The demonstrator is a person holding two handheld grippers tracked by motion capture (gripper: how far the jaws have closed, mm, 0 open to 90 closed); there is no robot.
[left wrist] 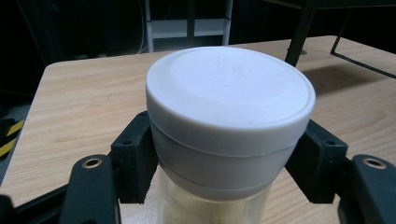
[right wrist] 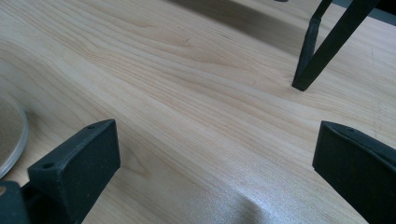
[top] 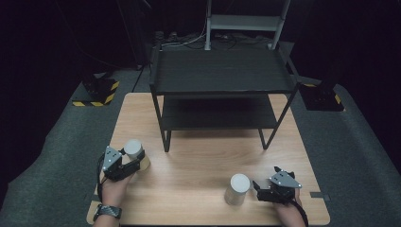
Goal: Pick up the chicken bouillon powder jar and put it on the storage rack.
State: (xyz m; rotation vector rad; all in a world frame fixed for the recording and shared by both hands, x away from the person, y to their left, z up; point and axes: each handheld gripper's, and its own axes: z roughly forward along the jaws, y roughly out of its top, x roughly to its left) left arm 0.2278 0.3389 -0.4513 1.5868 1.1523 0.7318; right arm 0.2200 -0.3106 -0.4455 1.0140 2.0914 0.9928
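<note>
A: Left gripper (top: 124, 162) status?

B: Jaws closed on the left jar (left wrist: 224, 121), pads pressed to both sides just under its white lid (left wrist: 229, 88). Clear body below the lid, pale contents. In the high view the jar (top: 135, 152) stands on the table (top: 198, 161) near the left edge, at about 8 o'clock from the table's centre.

A: Right gripper (top: 266, 185)?

B: Jaws spread wide, nothing between them but bare wood (right wrist: 210, 140). It sits low over the table at about 5 o'clock from centre.

A: Second jar?

B: Right jar (top: 237, 189), white lid, upright, just beside the right gripper at its 9 o'clock, apart from the jaws. The right gripper view catches its rim (right wrist: 11, 135) at the left edge of frame.

A: Surroundings, obstructions?

B: Black two-tier shelf rack (top: 222, 75) at 12 o'clock, taking the far half of the table. Front left leg (top: 165, 142) stands near the left jar, at its 1 o'clock, not touching. One leg foot (right wrist: 306, 70) shows ahead of the right jaws, well apart. The wood between the two jars is open. Beyond the table: grey carpet (top: 52, 156), yellow-and-black striped bases (top: 97, 92), a grey frame (top: 246, 21).
</note>
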